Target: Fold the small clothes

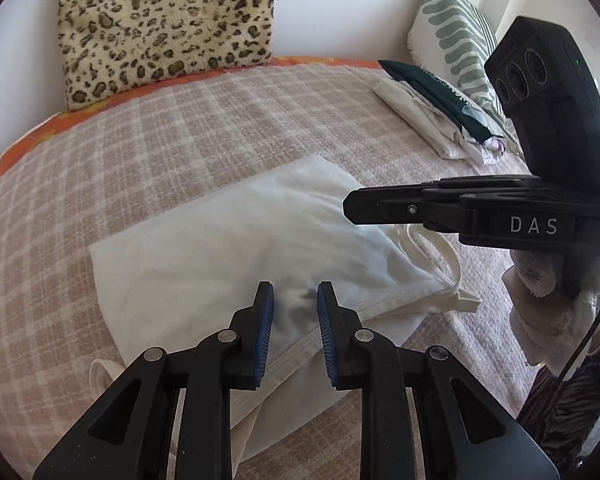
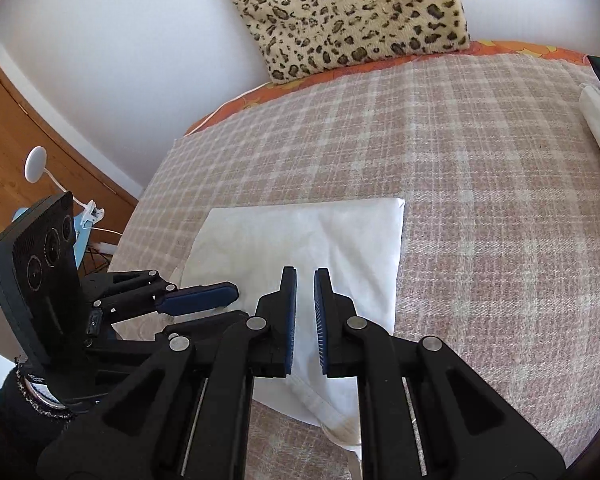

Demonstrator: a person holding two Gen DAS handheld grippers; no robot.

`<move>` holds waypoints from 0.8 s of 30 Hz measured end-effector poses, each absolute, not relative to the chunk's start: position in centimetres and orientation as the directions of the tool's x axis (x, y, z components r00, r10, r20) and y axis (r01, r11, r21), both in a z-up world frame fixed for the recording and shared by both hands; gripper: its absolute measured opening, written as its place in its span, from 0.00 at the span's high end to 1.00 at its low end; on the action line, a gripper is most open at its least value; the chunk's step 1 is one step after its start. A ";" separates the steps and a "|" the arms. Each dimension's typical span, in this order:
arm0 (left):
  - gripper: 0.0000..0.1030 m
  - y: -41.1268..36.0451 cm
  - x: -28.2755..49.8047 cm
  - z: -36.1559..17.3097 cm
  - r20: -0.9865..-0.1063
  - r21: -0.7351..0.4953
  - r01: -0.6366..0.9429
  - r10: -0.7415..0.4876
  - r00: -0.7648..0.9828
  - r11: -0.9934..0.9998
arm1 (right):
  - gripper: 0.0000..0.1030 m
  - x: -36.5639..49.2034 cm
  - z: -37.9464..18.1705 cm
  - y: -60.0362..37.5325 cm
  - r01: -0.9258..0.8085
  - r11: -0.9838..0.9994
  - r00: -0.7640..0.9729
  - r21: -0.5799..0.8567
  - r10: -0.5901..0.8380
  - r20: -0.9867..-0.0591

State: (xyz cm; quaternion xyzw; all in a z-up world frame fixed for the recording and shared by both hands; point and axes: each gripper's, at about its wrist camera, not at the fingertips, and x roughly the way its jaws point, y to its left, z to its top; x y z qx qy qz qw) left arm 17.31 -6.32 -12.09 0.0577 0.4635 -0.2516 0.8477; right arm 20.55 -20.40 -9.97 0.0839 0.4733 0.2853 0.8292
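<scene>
Plainly, the white cotton garment with narrow shoulder straps (image 1: 236, 240) lies part-folded on the pink-and-cream checked blanket (image 1: 180, 128) that covers the bed, near its front edge. Its stitched hem and straps trail toward the right in the left wrist view, while the far corner looks squared off in the right wrist view (image 2: 300, 232).

The left gripper (image 1: 295, 300) hangs over the near hem, its blue-padded fingers standing a little apart with nothing between them; the cloth shows through the gap. The right gripper (image 2: 305, 286) reaches over the same garment with its pads drawn almost together, and no fabric seems pinched between them, so it counts as closed and empty. In the left wrist view it comes in from the right (image 1: 350, 204), above the straps.

The step in hand appears to be either pressing the fold flat or taking a new hold for another fold. To do it well, each gripper should take the garment at the doubled near edge, one toward each end, so both layers lift together. The loose straps ought to be tucked inside first, or they will stick out of the finished bundle. Carrying the edge over low and evenly should keep the far corner square.

A pile of folded clothes in cream and dark green (image 1: 424, 108) lies well apart, beside a green-leaf patterned pillow (image 1: 452, 28); a leopard-print plush cushion (image 1: 164, 24) leans on the wall.
</scene>
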 end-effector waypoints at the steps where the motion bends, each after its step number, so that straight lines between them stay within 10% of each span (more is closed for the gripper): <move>1: 0.80 -6.5 17.1 -12.6 -0.818 -0.111 0.489 -0.359 0.449 0.865 | 0.90 20.5 -10.4 -20.1 -0.399 0.832 0.386 0.385 0.533 -0.753; 17: 0.70 -1.6 11.9 -12.5 -0.806 -0.190 0.433 -0.392 0.444 0.881 | 0.90 15.5 -12.3 -21.4 -0.447 0.854 0.318 0.267 0.431 -0.845; 24: 0.60 1.7 11.5 -9.4 -0.753 -0.252 0.380 -0.427 0.500 0.890 | 0.68 13.2 -10.7 -24.8 -0.428 0.850 0.331 0.306 0.463 -0.822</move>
